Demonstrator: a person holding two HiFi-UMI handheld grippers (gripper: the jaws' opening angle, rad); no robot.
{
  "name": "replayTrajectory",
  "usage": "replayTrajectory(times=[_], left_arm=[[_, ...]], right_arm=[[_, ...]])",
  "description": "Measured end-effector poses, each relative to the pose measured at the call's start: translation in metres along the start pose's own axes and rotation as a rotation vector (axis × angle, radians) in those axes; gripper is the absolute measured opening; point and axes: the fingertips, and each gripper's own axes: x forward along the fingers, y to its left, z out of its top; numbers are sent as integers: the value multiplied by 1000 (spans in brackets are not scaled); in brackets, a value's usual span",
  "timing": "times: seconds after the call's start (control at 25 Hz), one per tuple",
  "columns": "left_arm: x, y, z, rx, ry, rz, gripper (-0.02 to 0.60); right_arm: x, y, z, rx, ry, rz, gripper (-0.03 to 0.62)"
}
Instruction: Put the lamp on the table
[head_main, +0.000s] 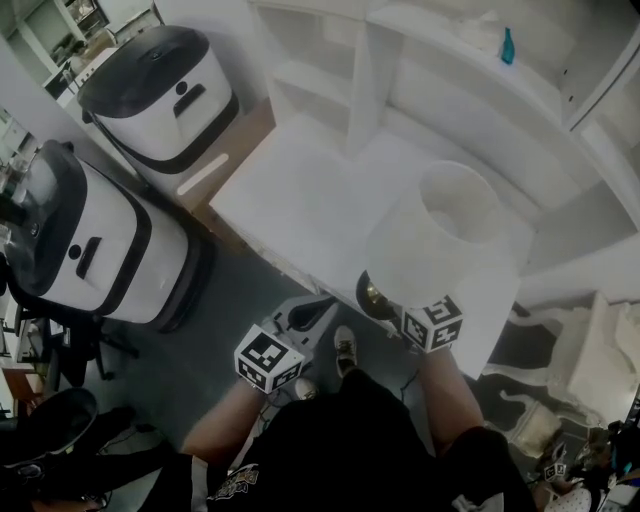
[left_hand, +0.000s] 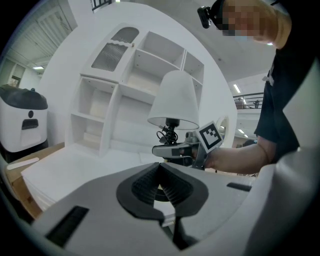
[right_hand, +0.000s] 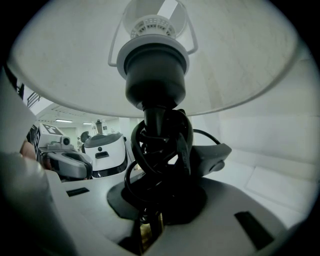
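1. The lamp (head_main: 440, 235) is held upright in the air at the table's (head_main: 285, 195) near edge.
2. The right gripper (right_hand: 152, 215) pinches the lamp low down, among its wound cord (right_hand: 160, 145).
3. The left gripper (left_hand: 160, 167) — fingers pressed together, nothing between — hovers just off the table's near edge.

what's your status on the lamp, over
Right hand-held gripper shut on lamp stem, cord wound round it. Left hand-held gripper shut, empty. Lamp upright at table's near edge, not yet down. Nothing on the table in the way.

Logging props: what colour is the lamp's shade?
White shade on the lamp; head view shows it best.
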Motion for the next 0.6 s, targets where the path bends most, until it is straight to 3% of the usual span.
replayTrajectory(times=[0.6], left_arm=[[57, 29, 15, 6, 10, 7, 8]], right_arm=[[29, -63, 10, -2, -3, 5, 75]])
